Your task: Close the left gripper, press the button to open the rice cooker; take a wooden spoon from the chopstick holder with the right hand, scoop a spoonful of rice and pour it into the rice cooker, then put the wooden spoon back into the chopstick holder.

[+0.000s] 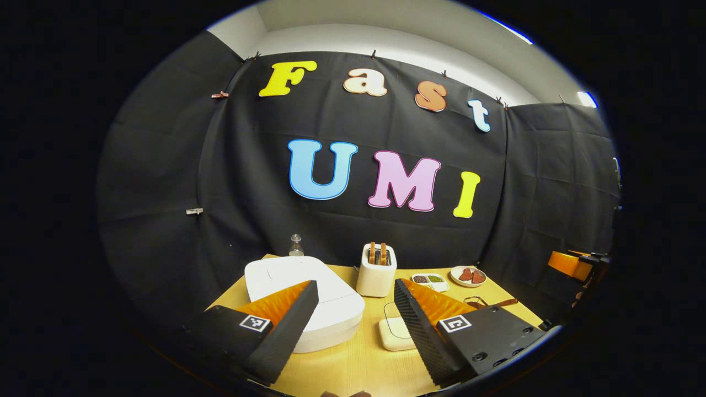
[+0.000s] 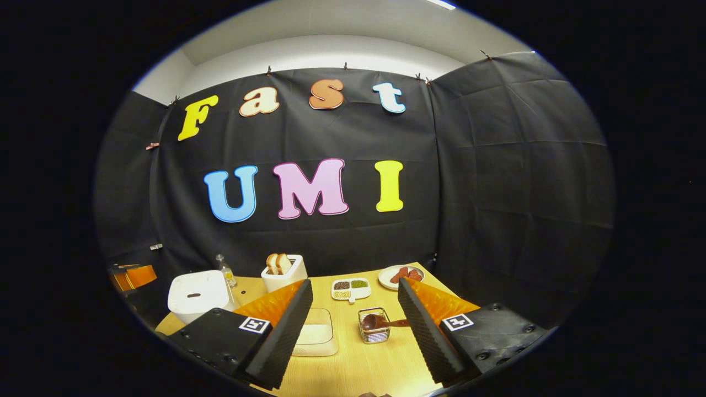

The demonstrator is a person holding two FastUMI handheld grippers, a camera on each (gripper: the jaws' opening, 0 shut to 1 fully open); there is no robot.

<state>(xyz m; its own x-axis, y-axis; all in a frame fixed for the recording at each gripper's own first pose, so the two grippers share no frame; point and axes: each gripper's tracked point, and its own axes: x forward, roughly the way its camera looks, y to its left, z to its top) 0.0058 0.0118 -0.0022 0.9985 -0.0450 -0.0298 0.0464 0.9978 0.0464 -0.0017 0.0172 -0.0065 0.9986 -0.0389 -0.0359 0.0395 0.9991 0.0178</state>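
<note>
Here, the left gripper (image 1: 356, 309) is held above the near edge of the wooden table (image 1: 358, 369) with its fingers spread wide and nothing between them. In the left gripper view, the white rice cooker (image 1: 325, 298) is seen just beyond the left finger, its lid down. Behind the cooker a small glass bottle (image 1: 296, 246) is set, and to its right a white toaster (image 1: 376, 271) holding two slices of bread is placed. A shallow white rice container (image 1: 394, 331) lies between the fingers, farther off on the table. A divided dish (image 1: 430, 282) of grains and a plate (image 1: 468, 276) of reddish pieces are found near the back wall.

The right gripper (image 2: 356, 317) is likewise held released, gripping nothing. In the right gripper view, the wire chopstick holder (image 2: 375, 326) is seen between the fingers, with the wooden spoon (image 2: 380, 322) resting in it, bowl to the left and handle reaching right behind the right finger. The rice container (image 2: 315, 332) lies just left of the holder, partly hidden by the left finger. The rice cooker (image 2: 197, 295) is seen at the far left.
</note>
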